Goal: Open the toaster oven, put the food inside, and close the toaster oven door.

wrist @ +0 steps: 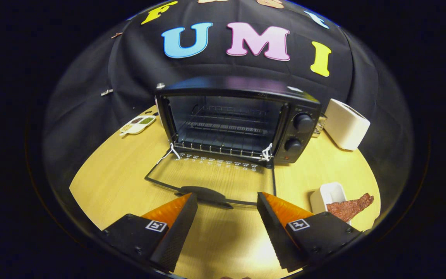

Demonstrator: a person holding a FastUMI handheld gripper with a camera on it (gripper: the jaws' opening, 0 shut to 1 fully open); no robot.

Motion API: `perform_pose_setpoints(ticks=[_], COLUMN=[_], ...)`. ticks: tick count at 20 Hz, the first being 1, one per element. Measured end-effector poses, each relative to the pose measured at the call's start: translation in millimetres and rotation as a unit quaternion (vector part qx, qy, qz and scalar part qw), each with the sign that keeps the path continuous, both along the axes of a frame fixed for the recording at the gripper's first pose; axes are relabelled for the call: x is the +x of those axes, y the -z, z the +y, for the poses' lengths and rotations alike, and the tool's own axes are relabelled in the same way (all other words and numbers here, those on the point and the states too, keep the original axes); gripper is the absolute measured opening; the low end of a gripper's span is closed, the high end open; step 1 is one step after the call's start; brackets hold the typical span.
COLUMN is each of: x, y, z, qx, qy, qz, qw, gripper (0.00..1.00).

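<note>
gripper (227, 215): fingers spread wide, nothing between them, hovering over the table (107, 178); ribbed wedge-shaped pads.
door handle (203, 193): just ahead of the fingers, about in line with the gap; dark moulded bar, rigid, slim enough to pinch.
door (215, 176): dropped flat onto the table just beyond the fingertips; glass pane in a thin dark frame, wood grain shows through it. Judgement: stiff, hinged, likely slick and fragile on the glass, so take it by the handle, not the pane.
food (350, 207): ahead and off the right finger, near it; flat reddish-brown slab, rough grainy surface, ragged edge, lying half across a small white dish (327, 193). Judgement: light, thin, probably floppy or crumbly; pinch the edge overhanging the dish, gentle squeeze.
toaster oven (238, 120): beyond the door, straight ahead; glossy black box, cavity open, wire rack (223, 149) at the mouth, two round knobs on the right panel.
task state: judgement, door open done; food still outside.
white box (346, 123): right of the oven, well beyond the fingers; smooth, rounded corners.
sectioned tray (138, 124): left of the oven, far side; holds greenish and brown bits.
</note>
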State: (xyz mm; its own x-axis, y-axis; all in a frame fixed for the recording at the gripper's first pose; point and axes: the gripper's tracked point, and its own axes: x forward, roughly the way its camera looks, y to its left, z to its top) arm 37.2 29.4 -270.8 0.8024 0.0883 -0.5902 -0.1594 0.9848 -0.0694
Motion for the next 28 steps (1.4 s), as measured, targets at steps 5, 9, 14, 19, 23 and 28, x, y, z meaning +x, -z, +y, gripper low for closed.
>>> perform_pose_setpoints(ticks=[5,9,14,19,23,28], x=[-11,-26,-47,-51,-42,-19], y=[-49,-80,-111,-134,-128,-103], z=[-38,-67,-123,-181,-214,-249], qx=[0.003,0.016,0.011,0.016,0.055,0.084], qy=[0.031,0.066,0.113,0.128,0.114,0.079], qz=[-0.051,-0.075,-0.09,-0.091,-0.068,-0.023], qw=[0.998,0.995,0.989,0.987,0.99,0.993], gripper=[0.97,0.97,0.97,0.97,0.97,0.98])
